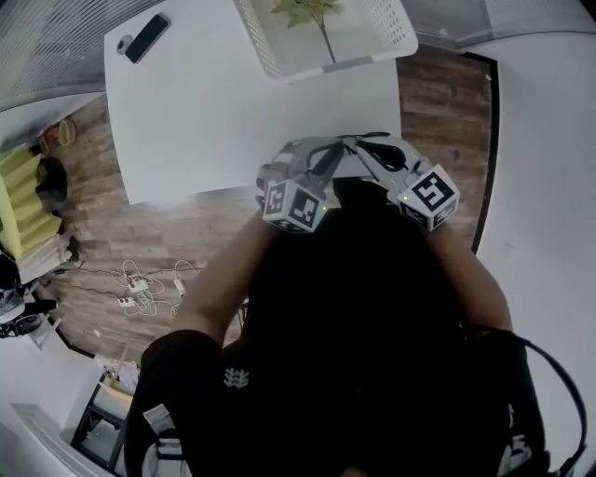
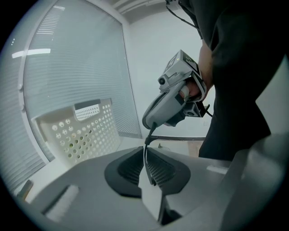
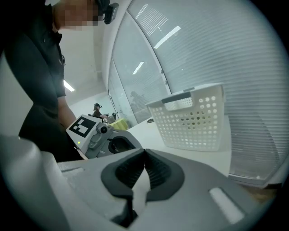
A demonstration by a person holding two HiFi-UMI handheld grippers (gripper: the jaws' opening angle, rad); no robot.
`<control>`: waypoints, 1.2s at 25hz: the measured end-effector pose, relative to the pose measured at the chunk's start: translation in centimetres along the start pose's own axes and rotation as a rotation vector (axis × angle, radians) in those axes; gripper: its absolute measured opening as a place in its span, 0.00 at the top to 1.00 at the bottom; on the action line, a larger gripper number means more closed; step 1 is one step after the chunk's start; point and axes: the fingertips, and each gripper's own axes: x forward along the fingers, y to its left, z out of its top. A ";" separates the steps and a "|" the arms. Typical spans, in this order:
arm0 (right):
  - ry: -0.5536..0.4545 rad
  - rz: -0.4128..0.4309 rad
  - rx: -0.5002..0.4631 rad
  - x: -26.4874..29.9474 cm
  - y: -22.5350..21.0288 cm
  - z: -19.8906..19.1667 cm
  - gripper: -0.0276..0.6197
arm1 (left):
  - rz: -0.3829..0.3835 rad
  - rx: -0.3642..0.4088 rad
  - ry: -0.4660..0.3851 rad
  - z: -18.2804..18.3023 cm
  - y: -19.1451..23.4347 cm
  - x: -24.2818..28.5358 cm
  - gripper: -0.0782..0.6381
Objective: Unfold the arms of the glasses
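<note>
Glasses (image 2: 144, 164) near table (image 1: 214, 112), basket (image 1: 391, 23) beyond

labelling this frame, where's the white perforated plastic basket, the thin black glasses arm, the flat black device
white perforated plastic basket (image 3: 194, 119): right gripper view, holed front wall
thin black glasses arm (image 2: 147, 164): left gripper view, stretch between the jaws
flat black device (image 1: 147, 38): head view, its middle

table (image 1: 214, 121): white | basket (image 1: 396, 33): white, perforated, far edge, green plant (image 1: 312, 13) inside | black device (image 1: 147, 37): far-left corner | cables (image 1: 140, 284): wood floor
</note>
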 end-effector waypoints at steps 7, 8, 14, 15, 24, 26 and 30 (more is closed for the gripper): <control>0.078 0.159 0.002 2.0 3.4 -0.6 0.95 | 0.054 -0.026 0.038 -2.1 0.5 -2.2 0.83; 0.087 0.176 -0.005 2.2 3.8 -0.7 0.95 | 0.060 -0.030 0.044 -2.5 0.5 -2.6 0.83; 0.133 0.263 -0.048 4.0 5.0 -0.6 0.95 | 0.105 -0.100 0.090 -4.5 0.4 -4.3 0.83; 0.136 0.265 -0.051 4.2 5.1 -0.6 0.95 | 0.110 -0.108 0.094 -4.7 0.4 -4.6 0.83; 0.100 0.330 -0.087 9.0 6.2 2.0 0.95 | 0.166 -0.154 0.133 -6.2 1.4 -6.4 0.83; 0.083 0.321 -0.084 8.8 5.4 2.6 0.95 | 0.171 -0.167 0.142 -6.5 1.4 -6.8 0.83; 0.104 0.186 -0.139 5.1 0.0 2.0 0.95 | 0.184 -0.186 0.139 -6.9 1.6 -7.1 0.83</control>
